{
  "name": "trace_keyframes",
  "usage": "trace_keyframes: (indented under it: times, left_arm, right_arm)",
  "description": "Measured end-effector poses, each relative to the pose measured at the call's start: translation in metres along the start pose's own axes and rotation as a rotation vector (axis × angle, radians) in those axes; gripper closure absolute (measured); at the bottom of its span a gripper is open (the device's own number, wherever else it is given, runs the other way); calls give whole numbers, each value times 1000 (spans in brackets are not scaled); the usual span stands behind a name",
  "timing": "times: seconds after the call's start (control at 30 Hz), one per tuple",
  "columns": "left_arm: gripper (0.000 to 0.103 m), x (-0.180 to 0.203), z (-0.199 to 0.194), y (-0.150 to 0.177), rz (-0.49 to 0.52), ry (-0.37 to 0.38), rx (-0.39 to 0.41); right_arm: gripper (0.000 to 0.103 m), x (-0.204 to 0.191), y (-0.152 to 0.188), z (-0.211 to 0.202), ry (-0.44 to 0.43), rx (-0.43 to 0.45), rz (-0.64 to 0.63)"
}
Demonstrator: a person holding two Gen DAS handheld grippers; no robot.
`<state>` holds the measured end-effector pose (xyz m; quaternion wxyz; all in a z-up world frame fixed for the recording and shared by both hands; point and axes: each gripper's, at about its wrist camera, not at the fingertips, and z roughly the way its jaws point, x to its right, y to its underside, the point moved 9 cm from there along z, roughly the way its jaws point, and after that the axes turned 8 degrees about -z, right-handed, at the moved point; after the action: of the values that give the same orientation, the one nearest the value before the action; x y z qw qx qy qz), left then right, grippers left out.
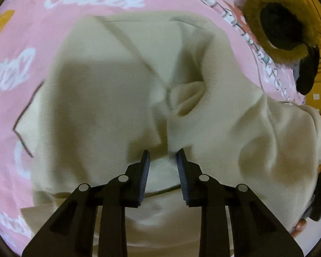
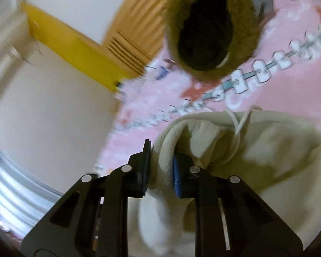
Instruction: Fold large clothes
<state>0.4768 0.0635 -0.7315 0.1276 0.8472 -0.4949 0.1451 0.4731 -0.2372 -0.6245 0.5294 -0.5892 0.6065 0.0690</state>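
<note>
My right tool [image 2: 160, 167] pinches the cream garment's [image 1: 109, 98] thick corded hem, my left tool [image 1: 163, 167] straddles a soft fold without clamping — heavy, floppy fabric sprawled ahead on the pink bedspread [image 1: 42, 27] — grab seams.

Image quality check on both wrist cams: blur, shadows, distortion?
Left wrist: heavy fisheye bowing, mild motion blur across the cream garment, and a hard-edged shadow on its left half; left gripper sharp. Right wrist: strong smear on the yellow ledge and pink sheet; right gripper and pinched cloth crisp.
</note>
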Motion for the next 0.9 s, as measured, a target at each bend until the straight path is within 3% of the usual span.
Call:
trace_keyframes:
  times: [0.07,0.13,0.27,0.3,0.33,0.4,0.43,0.47,0.5,0.53,0.6,0.7,0.8,0.9]
  left_arm:
    - [78,-14,-3,-1,-16,-4,6]
    - [86,-34,-9,-6,-20,-86,61]
    - [86,-45,-15,-2,-49,-10,26]
    - [86,-43,-18,1,-47,-1,20]
    - [85,-37,-23,7,-36,14,15]
    - [81,-16,-37,24,18,35,24]
    - [72,-3,-44,35,54,25,37]
    - [64,10,-51,45,87,7,62]
    - [46,21,-55,52,112,-13,88]
    - [41,35,-59,61,146,-41,119]
    - [41,58,-59,72,203,-101,167]
    - [44,80,-37,77,230,-192,190]
    - [57,62,-10,66,179,-358,182]
    - [56,29,1,57,80,-420,154]
  right_arm:
    - [85,31,28,-8,53,-53,43]
    - [85,54,53,-17,136,-115,61]
    - [80,74,102,-43,301,-261,89]
    - [67,74,109,-51,345,-279,79]
    - [47,73,109,-57,380,-287,67]
    - [39,65,105,-74,471,-262,40]
    - [39,57,101,-83,495,-234,34]
    - [39,49,98,-86,490,-213,33]
    - [39,36,92,-87,461,-185,27]
    - [39,21,86,-82,423,-160,15]
    - [39,-1,86,-65,346,-165,6]
    - [39,-17,100,-22,247,-250,20]
    - [40,-24,133,8,244,-370,-12]
    - [40,-29,160,16,269,-434,-78]
